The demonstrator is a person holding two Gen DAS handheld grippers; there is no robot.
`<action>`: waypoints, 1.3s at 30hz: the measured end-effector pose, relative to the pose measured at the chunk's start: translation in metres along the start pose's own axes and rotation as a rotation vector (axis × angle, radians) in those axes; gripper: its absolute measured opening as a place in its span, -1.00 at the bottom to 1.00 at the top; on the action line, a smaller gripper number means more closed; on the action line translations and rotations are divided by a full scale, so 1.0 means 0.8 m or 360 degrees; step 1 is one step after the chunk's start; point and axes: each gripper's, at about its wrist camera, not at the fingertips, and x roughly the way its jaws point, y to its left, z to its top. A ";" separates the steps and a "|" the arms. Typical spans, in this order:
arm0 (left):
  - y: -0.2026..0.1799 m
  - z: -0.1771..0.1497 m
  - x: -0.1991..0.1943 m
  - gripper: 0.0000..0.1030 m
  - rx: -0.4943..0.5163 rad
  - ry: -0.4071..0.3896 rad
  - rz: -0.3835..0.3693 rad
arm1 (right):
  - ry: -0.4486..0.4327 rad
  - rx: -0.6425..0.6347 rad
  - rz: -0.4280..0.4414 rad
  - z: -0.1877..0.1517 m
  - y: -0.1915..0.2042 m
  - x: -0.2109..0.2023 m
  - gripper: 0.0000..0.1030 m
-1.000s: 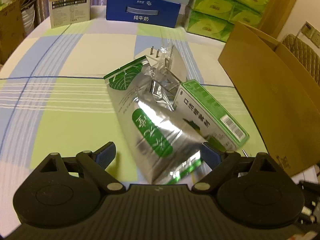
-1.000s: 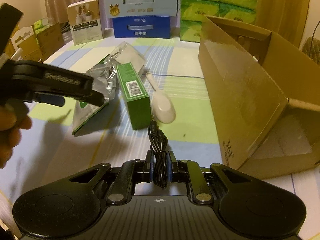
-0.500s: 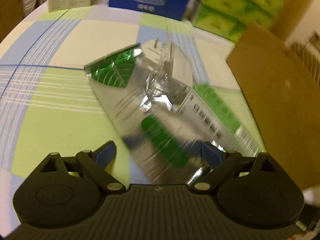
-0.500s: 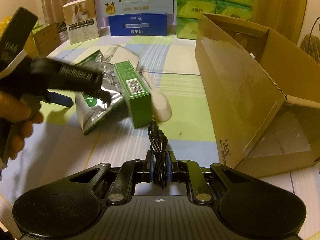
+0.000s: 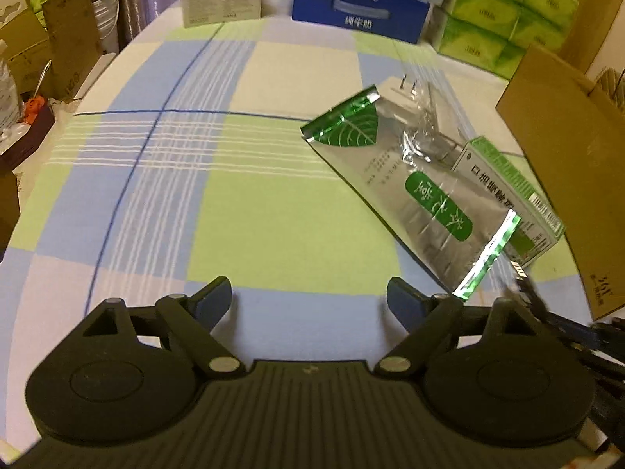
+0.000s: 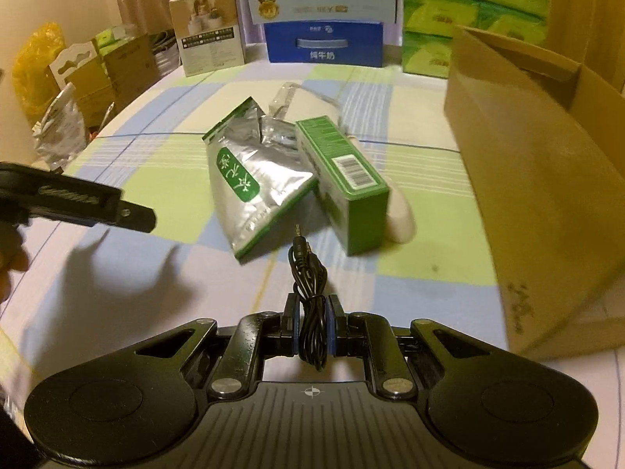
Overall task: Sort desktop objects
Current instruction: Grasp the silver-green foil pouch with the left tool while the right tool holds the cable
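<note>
A silver foil pouch point(image 5: 414, 191) point(image 6: 254, 179) with green labels lies on the checked tablecloth. Beside it on the right sits a green and white carton point(image 5: 508, 191) point(image 6: 343, 172). A clear bag with a white plug point(image 5: 418, 93) point(image 6: 289, 101) lies behind them, and a white spoon-like item point(image 6: 400, 219) rests right of the carton. My left gripper point(image 5: 308, 297) is open over bare cloth, left of the pouch. My right gripper point(image 6: 312, 320) is shut on a coiled black audio cable point(image 6: 308, 273), its jack pointing toward the pouch.
An open cardboard box point(image 6: 539, 164) point(image 5: 566, 179) stands at the right. A blue milk carton box point(image 6: 324, 43), green tissue packs point(image 6: 468, 11) and a small white box point(image 6: 207, 47) line the far edge. Cartons and bags point(image 6: 78, 78) stand beyond the table's left edge.
My left gripper has swung left and back, away from over the pouch; it stays open. My right gripper has shifted slightly left, still holding the cable.
</note>
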 end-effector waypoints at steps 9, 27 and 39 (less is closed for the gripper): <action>0.018 0.010 -0.042 0.67 -0.0042 -0.0123 -0.0013 | -0.0034 -0.0125 0.0118 0.036 0.055 0.031 -0.81; 0.008 0.050 0.031 0.77 0.0060 -0.0043 -0.0040 | 0.0010 -0.0049 0.0102 0.032 0.027 0.038 -0.81; -0.010 0.039 0.046 0.30 0.0237 0.0093 -0.0040 | 0.0031 -0.0017 0.0104 0.020 0.017 0.032 -0.81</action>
